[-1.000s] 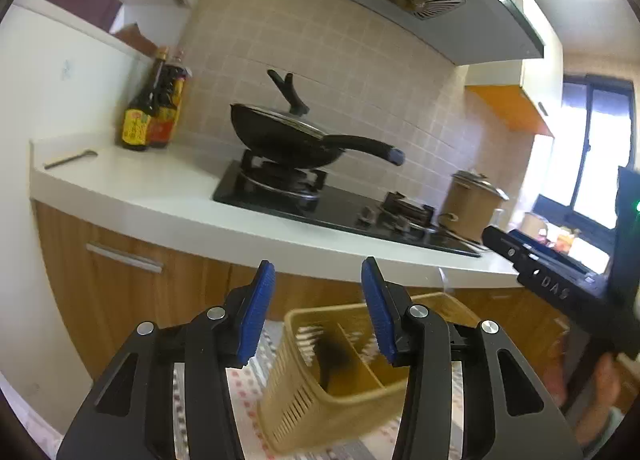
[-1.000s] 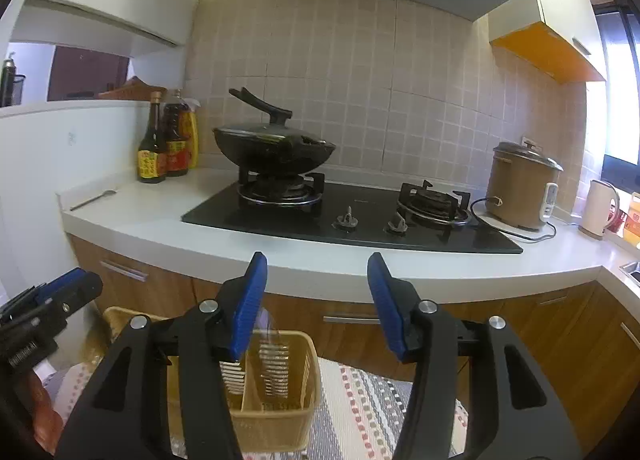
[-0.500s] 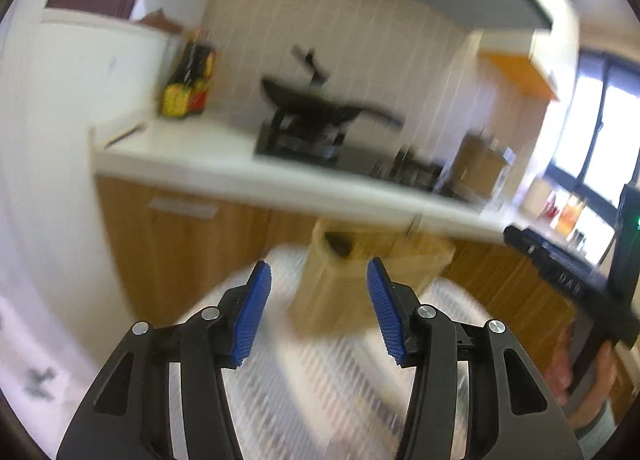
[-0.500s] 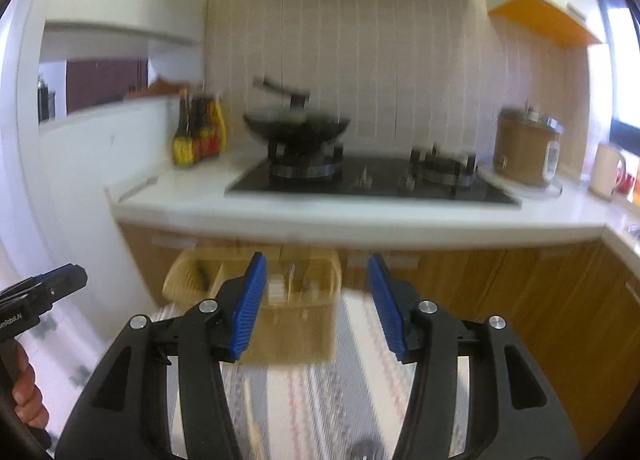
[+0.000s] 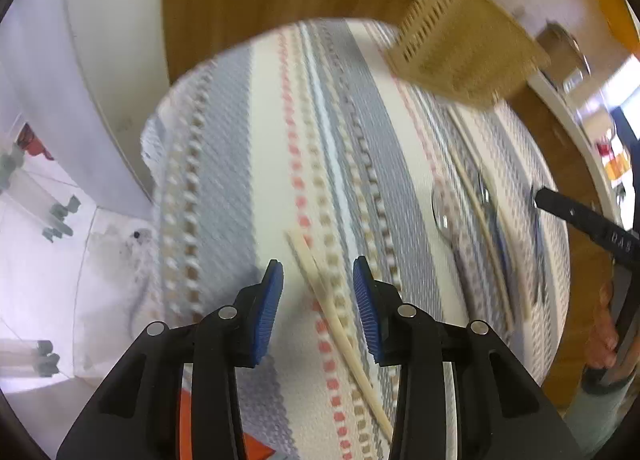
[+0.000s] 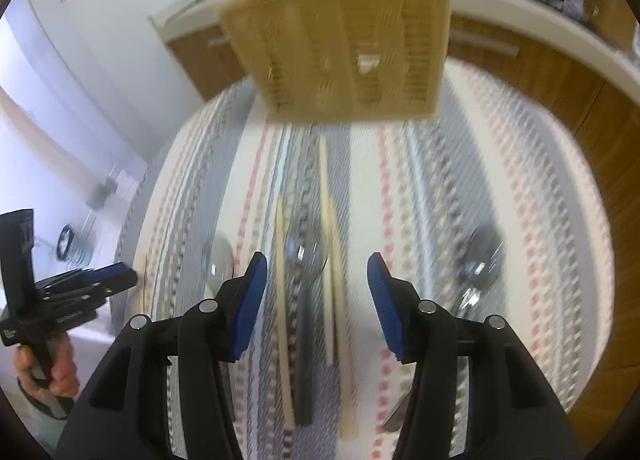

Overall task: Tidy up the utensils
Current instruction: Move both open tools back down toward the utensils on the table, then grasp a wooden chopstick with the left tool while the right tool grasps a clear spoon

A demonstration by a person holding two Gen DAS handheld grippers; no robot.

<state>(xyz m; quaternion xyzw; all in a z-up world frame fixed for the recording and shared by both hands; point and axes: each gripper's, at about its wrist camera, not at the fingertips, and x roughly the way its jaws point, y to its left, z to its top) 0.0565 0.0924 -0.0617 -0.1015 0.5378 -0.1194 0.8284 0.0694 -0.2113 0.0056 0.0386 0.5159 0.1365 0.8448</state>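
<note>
While its jaws are closing, the left tool hangs unclenched over two pale chopsticks on the striped woven cloth. The right tool, released, straddles more chopsticks and a black-handled spoon; the slatted wooden utensil basket lies ahead.

1. Left gripper: its jaws are closing over a pale chopstick pair that lies between them untouched; bare striped cloth runs open from 9 to 12 o'clock.
2. At 1 o'clock the slatted basket blocks the far edge.
3. Right gripper: parted jaws straddle chopsticks and a spoon; another spoon lies at 3 o'clock.
4. At 12 o'clock the basket stands in the way.
</note>
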